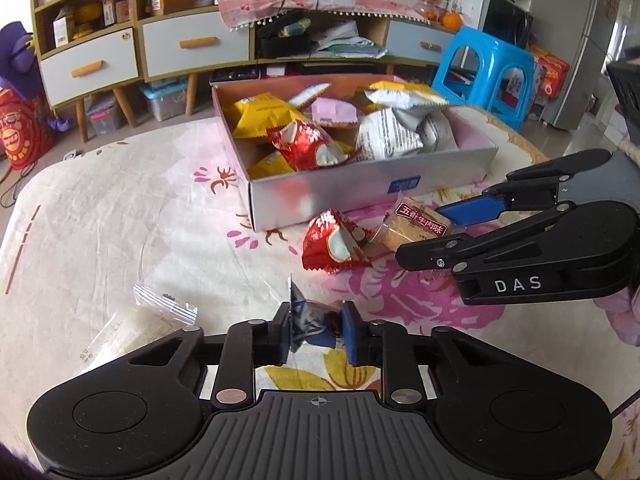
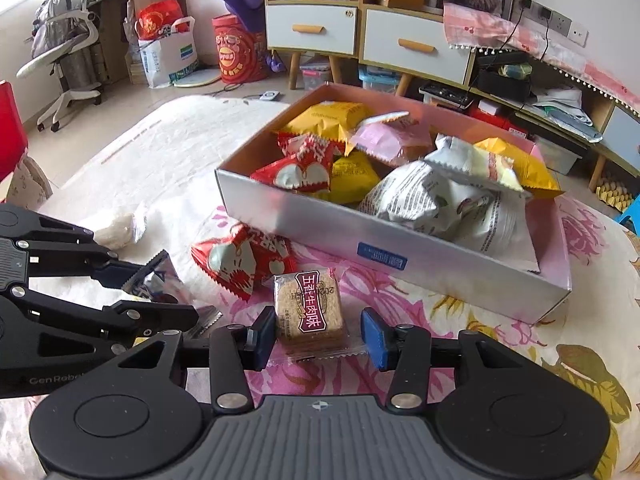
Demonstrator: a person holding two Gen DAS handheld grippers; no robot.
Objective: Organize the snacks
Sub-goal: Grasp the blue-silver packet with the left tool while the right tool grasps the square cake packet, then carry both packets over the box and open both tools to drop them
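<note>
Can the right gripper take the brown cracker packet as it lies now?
Probably yes. The brown cracker packet lies flat between the open jaws of the right gripper, with nothing on top; the red snack packet sits beside it, clear of the jaws.

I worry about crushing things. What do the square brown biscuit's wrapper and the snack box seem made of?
Square brown biscuit's clear wrapper: thin glossy plastic film, seemingly; the biscuit shows through and the ends are crimped. Shallow grey-white snack box: likely coated cardboard, with thin folded walls and a faint sheen.
</note>
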